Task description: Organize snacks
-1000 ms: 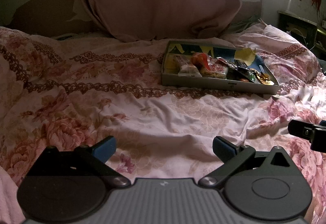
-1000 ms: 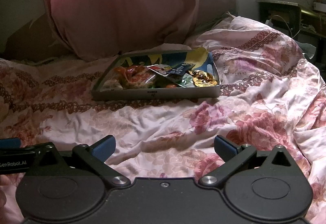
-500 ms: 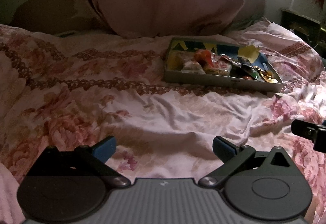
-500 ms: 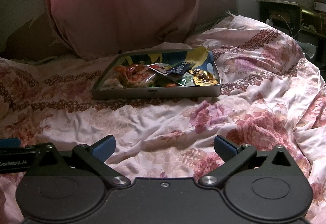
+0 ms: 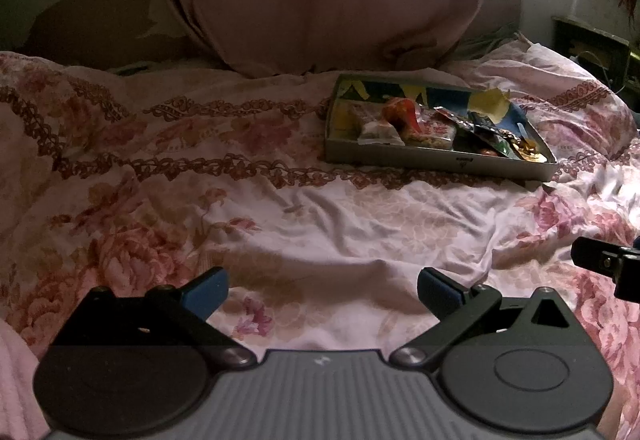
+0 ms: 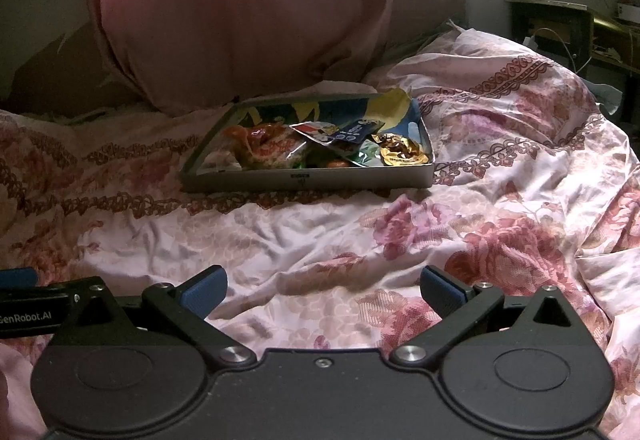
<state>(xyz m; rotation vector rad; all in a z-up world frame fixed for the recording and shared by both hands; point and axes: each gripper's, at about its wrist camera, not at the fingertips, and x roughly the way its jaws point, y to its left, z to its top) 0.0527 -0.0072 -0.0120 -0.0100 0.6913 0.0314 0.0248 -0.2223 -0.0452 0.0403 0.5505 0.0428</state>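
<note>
Dropping lower in the left wrist view since a second ago, the shallow grey metal tray of mixed foil snack packets sits ahead and right of the left gripper, whose blue-padded jaws are spread wide over the pink floral bedspread, empty. Right gripper barely shifts, jaws equally wide apart and holding nothing, tray straight ahead, big pink pillow behind it

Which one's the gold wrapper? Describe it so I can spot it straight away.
Find the big pink pillow at the head of the bed; the shallow grey tray lies in front of it. The gold wrapper sits in the tray's near right corner, the only shiny golden, crinkled piece, beside a green packet.
</note>
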